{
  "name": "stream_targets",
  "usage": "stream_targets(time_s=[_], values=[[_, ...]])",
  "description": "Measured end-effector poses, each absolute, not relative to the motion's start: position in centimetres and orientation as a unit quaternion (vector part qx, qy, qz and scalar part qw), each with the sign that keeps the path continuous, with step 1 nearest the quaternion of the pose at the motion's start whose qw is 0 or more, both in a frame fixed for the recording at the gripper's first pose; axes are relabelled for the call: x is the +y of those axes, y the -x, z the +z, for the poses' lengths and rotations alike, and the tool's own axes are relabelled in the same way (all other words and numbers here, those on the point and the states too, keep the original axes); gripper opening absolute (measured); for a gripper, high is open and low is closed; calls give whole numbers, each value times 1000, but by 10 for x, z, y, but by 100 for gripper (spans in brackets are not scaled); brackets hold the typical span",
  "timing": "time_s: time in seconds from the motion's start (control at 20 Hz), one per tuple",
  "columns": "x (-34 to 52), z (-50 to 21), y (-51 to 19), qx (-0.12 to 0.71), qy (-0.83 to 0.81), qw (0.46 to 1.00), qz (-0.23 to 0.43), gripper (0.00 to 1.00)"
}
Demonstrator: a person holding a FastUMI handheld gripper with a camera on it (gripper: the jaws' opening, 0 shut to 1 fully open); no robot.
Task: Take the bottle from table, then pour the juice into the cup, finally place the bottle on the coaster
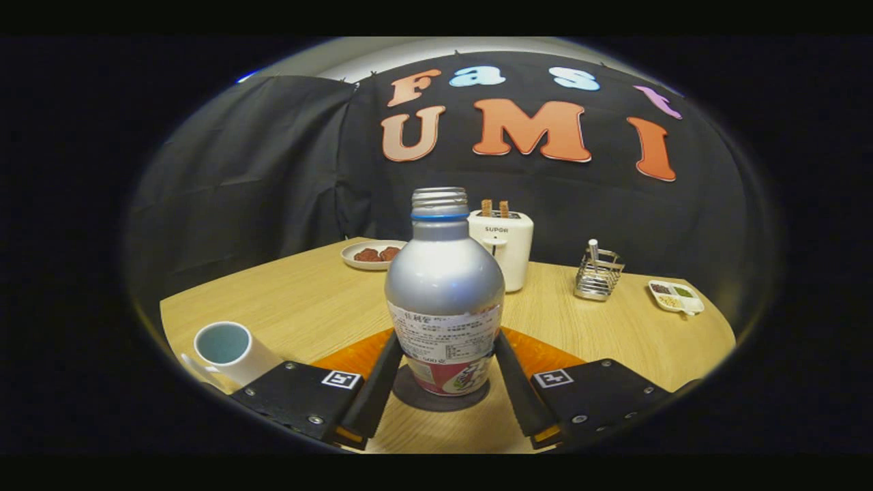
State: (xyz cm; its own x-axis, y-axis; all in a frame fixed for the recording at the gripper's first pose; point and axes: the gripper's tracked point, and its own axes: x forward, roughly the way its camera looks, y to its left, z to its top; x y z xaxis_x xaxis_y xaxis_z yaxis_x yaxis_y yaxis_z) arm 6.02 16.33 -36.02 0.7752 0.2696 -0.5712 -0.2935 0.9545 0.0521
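One silver aluminium bottle (445, 293) stands upright between the two fingers, long axis vertical, open threaded neck pointing straight up, no cap on it. Blue ring under the threads, paper label on the lower body facing the camera. Its base sits on a dark round coaster (416, 397), which lies on an orange mat (354, 358); the mat shows on both sides behind the fingers.

Gripper (445, 372): both black fingers (374, 392) run up along the bottle's lower sides, left finger against the label edge, right finger against the other side. They look to be touching, but real pressure cannot be told from here, so the grip is uncertain. One square marker tag on each finger block.

One white mug (228, 349), left of the left finger and just beside its block, upright, mouth open, bluish inside, handle toward the near table edge. Contents cannot be told.

Beyond the bottle: one white toaster (508, 245) with two slices sticking up, partly hidden by the bottle's shoulder. One white plate (372, 254) with reddish-brown food, beyond and left. One wire rack (598, 273) holding one white utensil, beyond and right. One small divided dish (675, 296) further right, near the table's right edge.

Wooden table (300, 300): bare stretch between mug and plate, another between the right finger and the rack. Far edge meets the black cloth wall.
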Motion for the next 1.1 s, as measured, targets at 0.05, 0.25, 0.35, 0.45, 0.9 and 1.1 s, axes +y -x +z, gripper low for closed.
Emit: stream_targets(time_s=[0.05,0.25,0.35,0.45,0.9,1.1], values=[[164,-364,-59,304,19,940,151,77],[165,-373,-57,312,5,938,151,77],[164,-370,-55,314,-1,937,154,77],[163,-366,-51,316,-11,936,157,80],[141,-291,-40,250,-27,956,152,92],[123,-241,-25,204,-31,969,137,92]])
